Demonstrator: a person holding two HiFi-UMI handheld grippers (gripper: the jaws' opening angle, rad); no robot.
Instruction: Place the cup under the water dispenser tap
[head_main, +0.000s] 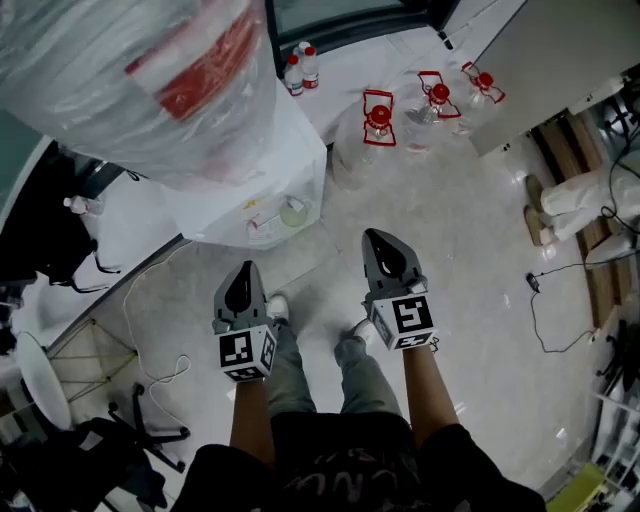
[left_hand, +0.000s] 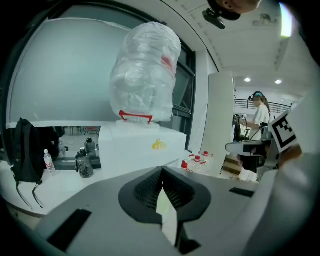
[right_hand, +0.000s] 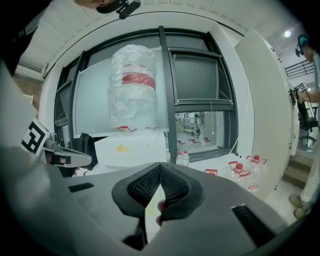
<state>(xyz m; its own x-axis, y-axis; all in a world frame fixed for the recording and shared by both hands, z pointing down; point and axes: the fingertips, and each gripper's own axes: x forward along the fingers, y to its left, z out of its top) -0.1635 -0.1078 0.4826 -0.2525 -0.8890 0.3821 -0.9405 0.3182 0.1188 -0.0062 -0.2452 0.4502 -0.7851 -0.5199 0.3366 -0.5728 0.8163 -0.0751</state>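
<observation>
Forearms (head_main: 250, 415) lie nearest the head camera; each carries one gripper over the floor.

**Gripper state**
- Left gripper (head_main: 244, 270): jaws clenched, pads meeting at the tip, nothing between them.
- Right gripper (head_main: 378, 240): jaws likewise closed and empty.

**Task status**
- The cup (head_main: 293, 212), pale green, stands upright on the ledge at the front of the water dispenser (head_main: 290, 150), below the plastic-wrapped bottle (head_main: 130, 70).
- Neither gripper touches the cup; both hang well apart from the dispenser.
- Judgement: placement appears complete. The tap itself cannot be made out, so exact alignment under the tap stays unconfirmed.

**View comparison**
- Only the head view shows the cup and the spare bottles (head_main: 379, 118) with red handles on the floor.
- The left gripper view confirms the closed left gripper (left_hand: 162, 170) and shows the dispenser (left_hand: 135, 145) side-on. It adds a dark backpack (left_hand: 25, 150) and another person (left_hand: 260, 112) further off.
- The right gripper view confirms the closed right gripper (right_hand: 160, 166) and shows the dispenser (right_hand: 130, 150) against a window (right_hand: 197, 80).
- In both gripper views the jaw bodies cover the ledge area, so the cup is hidden there.
</observation>
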